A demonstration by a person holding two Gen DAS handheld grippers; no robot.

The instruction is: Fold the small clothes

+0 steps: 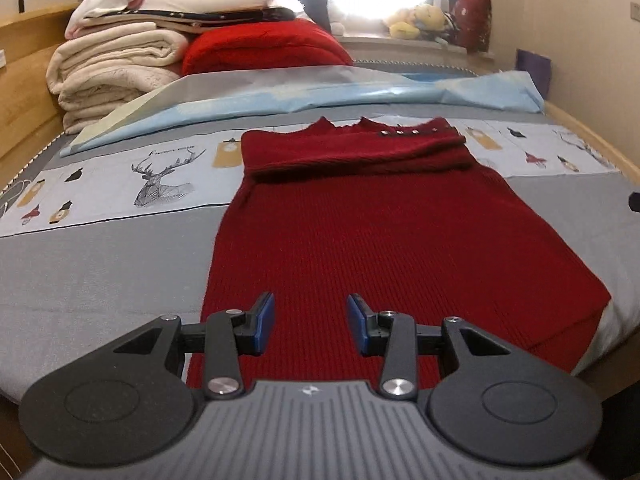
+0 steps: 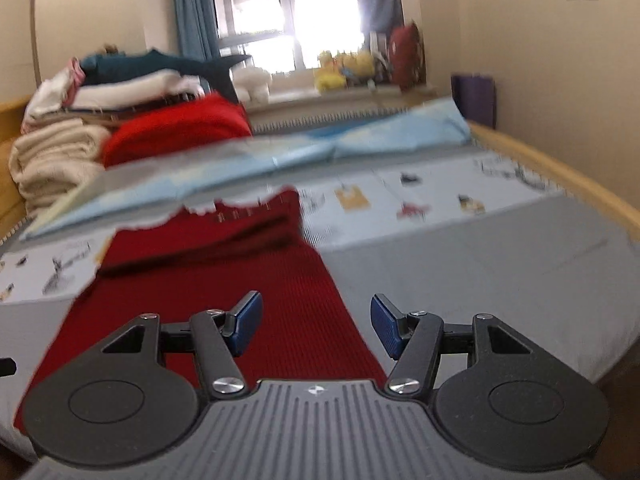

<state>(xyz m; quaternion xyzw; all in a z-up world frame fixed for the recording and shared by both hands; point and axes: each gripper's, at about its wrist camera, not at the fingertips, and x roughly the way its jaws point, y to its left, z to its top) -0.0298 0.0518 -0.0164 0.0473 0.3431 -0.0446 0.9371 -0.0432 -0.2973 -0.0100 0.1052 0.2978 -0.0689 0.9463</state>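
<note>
left wrist view looks along the left hand-held gripper point(image 1: 311, 323), whose blue pads point(image 1: 265, 322) stand apart with nothing between them, hovering over the near hem of a dark red knit sweater point(image 1: 360, 236); whether the pads touch the fabric below cannot be told

the sweater lies flat on the bed point(image 1: 100, 276), on a grey cover, with its collar end away from the camera; a sleeve is folded across the chest just below the collar, and a row of small metal buttons point(image 1: 400, 132) shows near the shoulder; the collar end rests on a pale blue printed sheet point(image 1: 120, 184) bearing a stag drawing

beyond it lies a light blue folded cloth point(image 1: 360, 94), and at the far left corner a stack of cream blankets point(image 1: 112, 76) sits beside a bright red folded blanket point(image 1: 264, 50), with more folded items piled on top

right wrist view, blurred, shows the right hand-held gripper point(image 2: 317, 326) with its pads point(image 2: 247, 322) also wide apart and empty; its left pad is over the sweater point(image 2: 248, 280) near the garment's right edge, and its right pad is over the bare grey bed cover point(image 2: 500, 264)

plush toys point(image 2: 348, 68) sit on the sill below a bright window point(image 2: 304, 16) at the back
</note>
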